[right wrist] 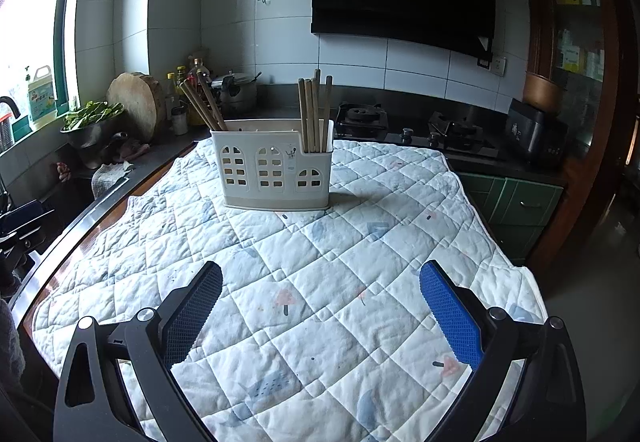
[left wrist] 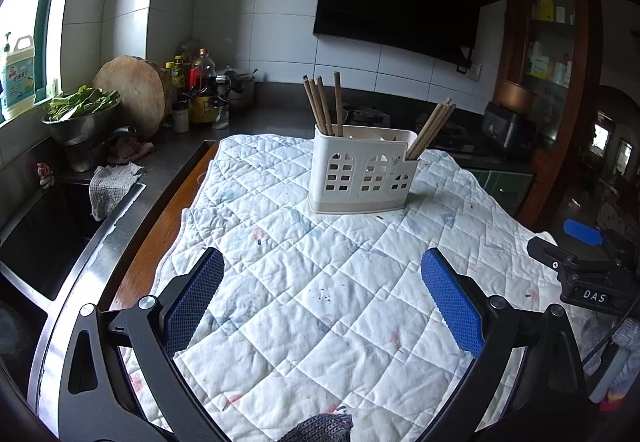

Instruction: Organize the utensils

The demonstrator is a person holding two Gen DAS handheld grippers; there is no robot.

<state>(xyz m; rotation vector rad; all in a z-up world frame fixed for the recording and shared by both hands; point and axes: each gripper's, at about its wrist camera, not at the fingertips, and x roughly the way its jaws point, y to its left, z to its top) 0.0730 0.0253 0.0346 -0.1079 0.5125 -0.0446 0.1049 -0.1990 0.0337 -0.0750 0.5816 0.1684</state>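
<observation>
A white plastic utensil holder (left wrist: pixel 362 170) (right wrist: pixel 276 170) with window-shaped cutouts stands upright on a quilted cloth (left wrist: pixel 320 282) (right wrist: pixel 320 262). Wooden chopsticks (left wrist: pixel 324 106) (right wrist: pixel 314 114) stand in two end compartments: one bunch (left wrist: pixel 432 128) leans outward at the holder's right end in the left wrist view, and one bunch (right wrist: pixel 202 106) leans left in the right wrist view. My left gripper (left wrist: pixel 322 298) is open, well short of the holder, with nothing between its blue pads. My right gripper (right wrist: pixel 320 310) is open too, empty, also short of the holder. The other gripper (left wrist: pixel 584 266) shows at the right edge of the left wrist view.
The cloth covers a wooden table (left wrist: pixel 160 238) beside a steel counter with a sink (left wrist: pixel 44 238). A bowl of greens (left wrist: pixel 82 114), a round cutting board (left wrist: pixel 132 94), bottles (left wrist: pixel 196 82) and a pot stand at the back left. A gas stove (right wrist: pixel 416 130) lies behind the table.
</observation>
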